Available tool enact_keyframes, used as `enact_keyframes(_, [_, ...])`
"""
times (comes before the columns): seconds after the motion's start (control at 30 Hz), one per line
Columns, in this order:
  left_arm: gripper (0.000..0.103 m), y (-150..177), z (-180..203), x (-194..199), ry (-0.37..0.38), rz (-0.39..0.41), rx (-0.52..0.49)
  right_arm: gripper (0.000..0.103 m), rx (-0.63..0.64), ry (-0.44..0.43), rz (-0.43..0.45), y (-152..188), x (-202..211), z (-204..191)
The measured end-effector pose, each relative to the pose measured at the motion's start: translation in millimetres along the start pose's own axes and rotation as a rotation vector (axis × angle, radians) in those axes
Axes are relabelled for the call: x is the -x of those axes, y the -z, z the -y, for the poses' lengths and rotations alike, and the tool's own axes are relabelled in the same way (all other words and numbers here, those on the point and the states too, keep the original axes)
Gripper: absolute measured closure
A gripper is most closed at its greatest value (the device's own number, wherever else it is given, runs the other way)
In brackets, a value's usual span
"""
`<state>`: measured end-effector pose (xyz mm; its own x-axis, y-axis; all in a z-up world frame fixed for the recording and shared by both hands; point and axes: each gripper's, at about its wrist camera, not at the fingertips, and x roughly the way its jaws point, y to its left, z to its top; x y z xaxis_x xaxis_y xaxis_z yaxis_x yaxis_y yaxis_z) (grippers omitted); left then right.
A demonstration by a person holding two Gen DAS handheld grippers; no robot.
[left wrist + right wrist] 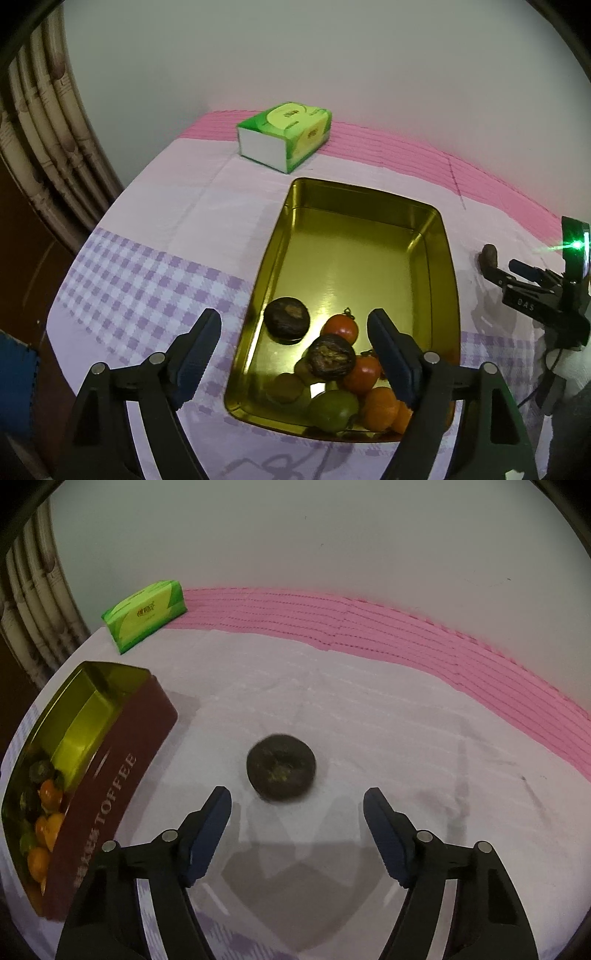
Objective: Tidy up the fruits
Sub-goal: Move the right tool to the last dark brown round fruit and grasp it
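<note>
A gold-lined toffee tin (369,206) lies on the cloth; it also shows in the right wrist view (122,746) at the left. Its near end holds two dark round fruits (287,320), red tomatoes (341,328), a green fruit (334,410) and orange ones (380,408). My left gripper (294,332) is open and empty above the tin's near end. A dark round fruit (281,771) lies alone on the cloth. My right gripper (297,805) is open just short of it, empty. The right gripper (496,271) also shows at the left view's right edge beside that fruit (488,254).
A green tissue pack (284,134) lies at the back near the wall; it also shows in the right wrist view (146,609). A pink mat (406,627) borders the far side of the checked tablecloth (147,273). A curtain (44,122) hangs at the left.
</note>
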<state>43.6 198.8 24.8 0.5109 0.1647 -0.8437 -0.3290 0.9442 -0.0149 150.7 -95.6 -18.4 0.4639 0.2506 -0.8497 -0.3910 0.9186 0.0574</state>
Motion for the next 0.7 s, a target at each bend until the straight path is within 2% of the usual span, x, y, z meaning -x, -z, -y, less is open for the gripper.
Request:
enact_keyframes(0.1, [0.023,1,-5,1,-0.007,-0.002,0.009,0.036,-0.004,-0.012,0.0,-7,-7,0])
enact_keyframes(0.23, [0.016,2,-13,3,-0.03,-0.004,0.021,0.04,-0.002,-0.015,-0.005,-13,-17,-4])
enact_keyframes(0.43, [0.015,5,-27,3,-0.05,-0.021,0.041,0.06,0.011,-0.013,-0.011,-11,-25,-9])
enact_keyframes(0.7, [0.013,10,-43,10,-0.067,-0.026,0.072,0.061,0.014,-0.033,0.003,-10,-15,-13])
